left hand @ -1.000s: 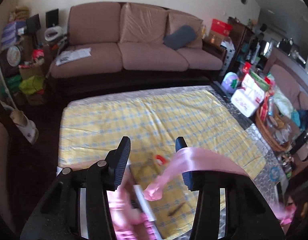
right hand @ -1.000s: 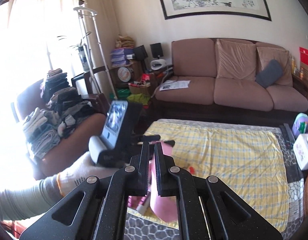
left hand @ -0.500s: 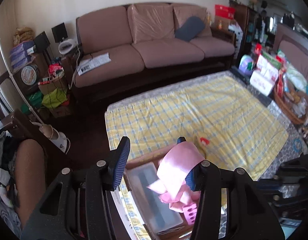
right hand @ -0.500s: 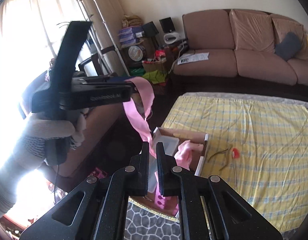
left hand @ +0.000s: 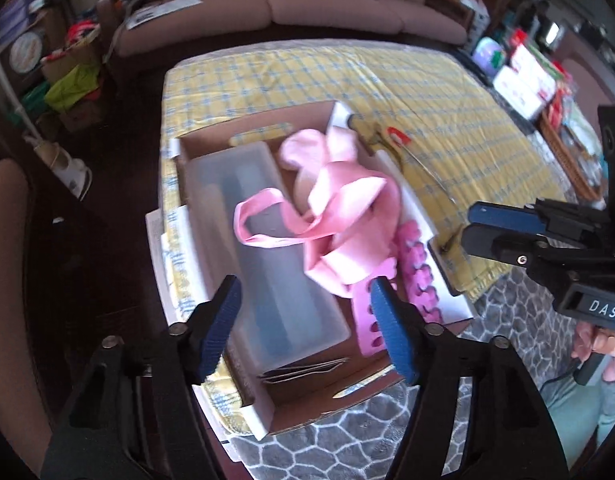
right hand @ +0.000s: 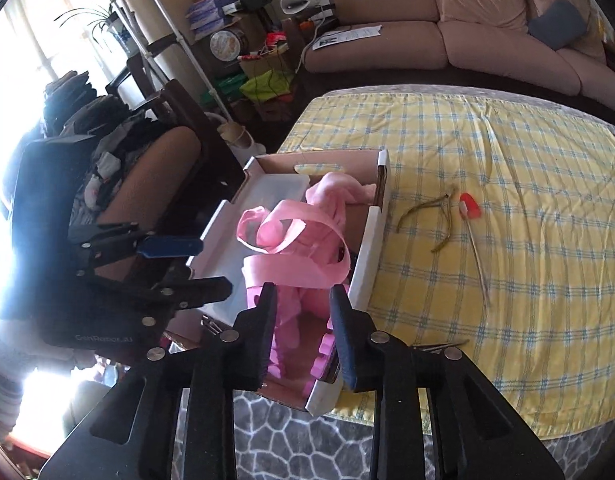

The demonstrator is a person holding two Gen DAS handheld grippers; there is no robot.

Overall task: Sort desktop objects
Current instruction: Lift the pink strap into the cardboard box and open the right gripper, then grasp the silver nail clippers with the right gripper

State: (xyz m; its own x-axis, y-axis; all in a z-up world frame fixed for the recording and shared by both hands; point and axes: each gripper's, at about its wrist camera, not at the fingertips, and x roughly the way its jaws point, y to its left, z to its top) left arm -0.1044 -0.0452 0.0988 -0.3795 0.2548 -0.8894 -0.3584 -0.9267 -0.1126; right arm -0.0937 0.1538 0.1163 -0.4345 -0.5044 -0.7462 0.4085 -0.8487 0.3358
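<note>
I see the long pink satin ribbon (left hand: pixel 339 216) lying in loose loops inside the shallow cardboard box (left hand: pixel 211 136), draped over a frosted plastic case (left hand: pixel 267 280) and beside a pink foam toe separator (left hand: pixel 417 264). My left hand-held gripper (left hand: pixel 305 312) hangs above it, jaws opening, nothing pinched. My right hand-held gripper (right hand: pixel 303 320) is likewise opening, released over the ribbon. The box sits on a yellow checked cloth (right hand: pixel 487 152) covering the tabletop; metal nippers (right hand: pixel 431 220) lie there. A brown sofa (right hand: pixel 447 28) stands behind.
</note>
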